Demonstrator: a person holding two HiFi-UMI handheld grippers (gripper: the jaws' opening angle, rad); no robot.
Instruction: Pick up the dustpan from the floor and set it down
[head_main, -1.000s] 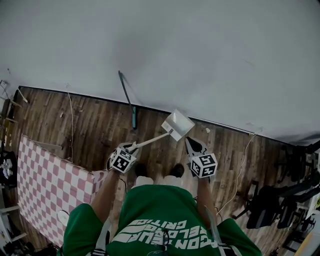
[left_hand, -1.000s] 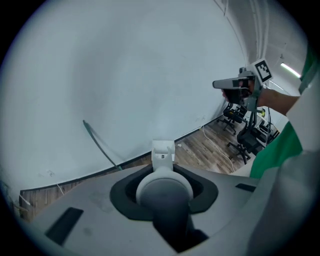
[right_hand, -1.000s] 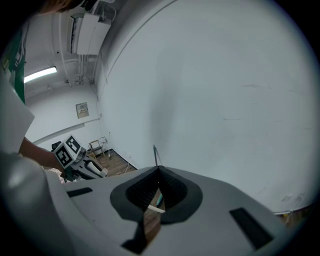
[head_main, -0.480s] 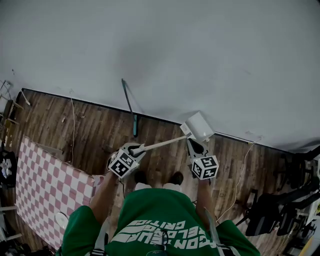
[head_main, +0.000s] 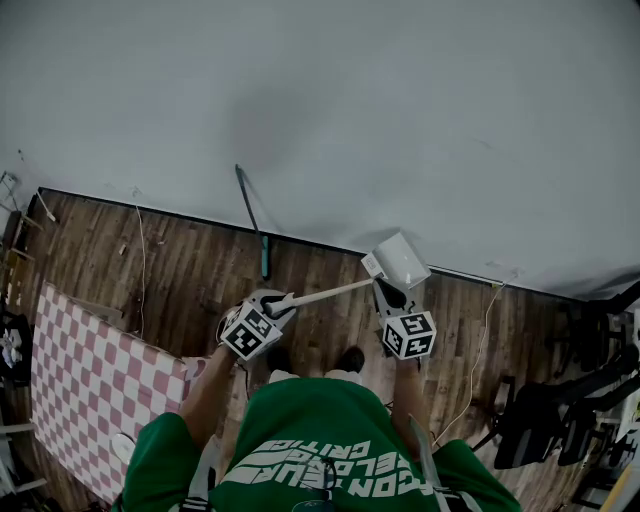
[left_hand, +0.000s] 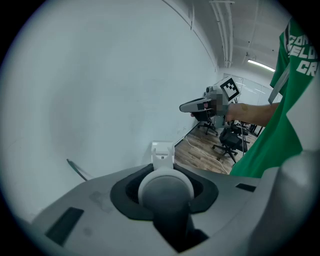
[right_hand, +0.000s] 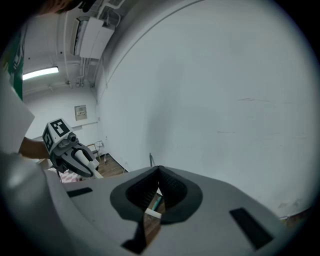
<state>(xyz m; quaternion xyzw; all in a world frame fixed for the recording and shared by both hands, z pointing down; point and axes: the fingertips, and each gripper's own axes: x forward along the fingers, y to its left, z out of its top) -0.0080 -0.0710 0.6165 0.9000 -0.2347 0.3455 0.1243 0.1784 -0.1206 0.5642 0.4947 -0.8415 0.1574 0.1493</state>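
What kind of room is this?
Probably an office or lab workroom: black office chairs stand at the side, loose cables run over the wood floor, and the white wall is bare.

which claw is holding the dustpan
The left claw: it is clamped on the long white handle of the dustpan. The right claw is closed on nothing.

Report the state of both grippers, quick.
The left gripper: jaws closed on the handle of the dustpan.
The right gripper: jaws closed, holding nothing.
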